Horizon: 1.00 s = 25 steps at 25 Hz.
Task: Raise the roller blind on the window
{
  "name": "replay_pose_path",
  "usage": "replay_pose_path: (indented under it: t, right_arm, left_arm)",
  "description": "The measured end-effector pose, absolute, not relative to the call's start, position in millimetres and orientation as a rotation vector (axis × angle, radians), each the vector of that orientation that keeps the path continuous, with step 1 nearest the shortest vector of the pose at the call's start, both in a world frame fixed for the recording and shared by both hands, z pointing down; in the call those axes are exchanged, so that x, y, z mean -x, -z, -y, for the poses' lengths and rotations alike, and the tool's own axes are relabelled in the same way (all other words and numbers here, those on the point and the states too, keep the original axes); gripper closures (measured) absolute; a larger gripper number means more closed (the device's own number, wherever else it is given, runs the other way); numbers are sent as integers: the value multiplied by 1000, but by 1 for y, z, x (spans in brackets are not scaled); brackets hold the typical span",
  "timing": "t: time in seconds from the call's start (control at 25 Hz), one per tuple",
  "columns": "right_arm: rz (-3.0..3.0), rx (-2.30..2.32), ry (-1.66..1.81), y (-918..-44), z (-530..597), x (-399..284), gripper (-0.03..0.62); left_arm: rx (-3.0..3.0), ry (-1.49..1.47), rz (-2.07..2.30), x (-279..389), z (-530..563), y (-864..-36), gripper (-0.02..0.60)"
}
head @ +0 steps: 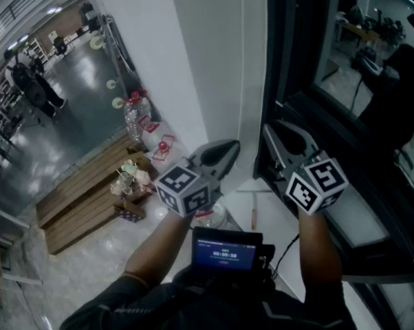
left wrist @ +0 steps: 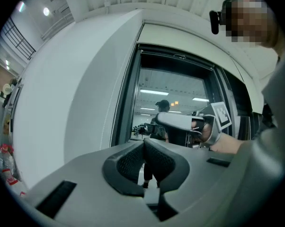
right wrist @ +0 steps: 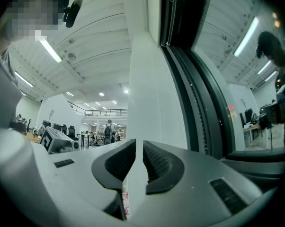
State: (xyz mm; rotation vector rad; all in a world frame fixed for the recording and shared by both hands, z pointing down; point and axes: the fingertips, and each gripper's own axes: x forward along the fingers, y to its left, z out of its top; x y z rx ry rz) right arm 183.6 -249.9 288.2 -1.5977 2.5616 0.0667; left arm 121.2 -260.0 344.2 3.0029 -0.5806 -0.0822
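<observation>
A thin white bead chain (head: 242, 60) hangs down the white wall (head: 207, 53) beside the dark window frame (head: 282, 60). It runs down as far as the tip of my left gripper (head: 232, 147). That gripper (left wrist: 144, 145) is shut. Its own view shows nothing between the pads, and a thin white line (left wrist: 115, 112) runs up the wall to their left. Whether it holds the chain I cannot tell. My right gripper (head: 279, 133) is level with it, close to the frame. Its jaws (right wrist: 139, 148) stand a narrow gap apart with only white wall showing between them. No blind fabric is in view.
The window sill (head: 372, 218) lies below the right gripper. Far below on the left are wooden steps (head: 83, 191), water bottles (head: 135, 115) and small clutter on a shiny floor. A screen device (head: 224, 253) sits at my chest. A person (left wrist: 161, 117) stands beyond the glass.
</observation>
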Motion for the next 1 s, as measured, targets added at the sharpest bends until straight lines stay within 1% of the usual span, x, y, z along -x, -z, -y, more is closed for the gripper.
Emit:
replay_pose_path:
  t: [0.08,0.24,0.6,1.0]
  right_arm:
    - [-2554,1596,-65,-287,249,-190,523]
    - [-2569,1559,-66,-282,241,-195,569]
    - [-2605,1548,-55,-294,233,-180,574]
    - [-2514,1658,-28,-297,232,-163,574]
  left_arm:
    - [-3009,69,591,-122,256,-344,584]
    - [-3008,48,643,-122,249,-342,584]
    - [-3026,-31,683,-106,242,-348,584]
    - [-3019,60,686,-64,254,-337,584]
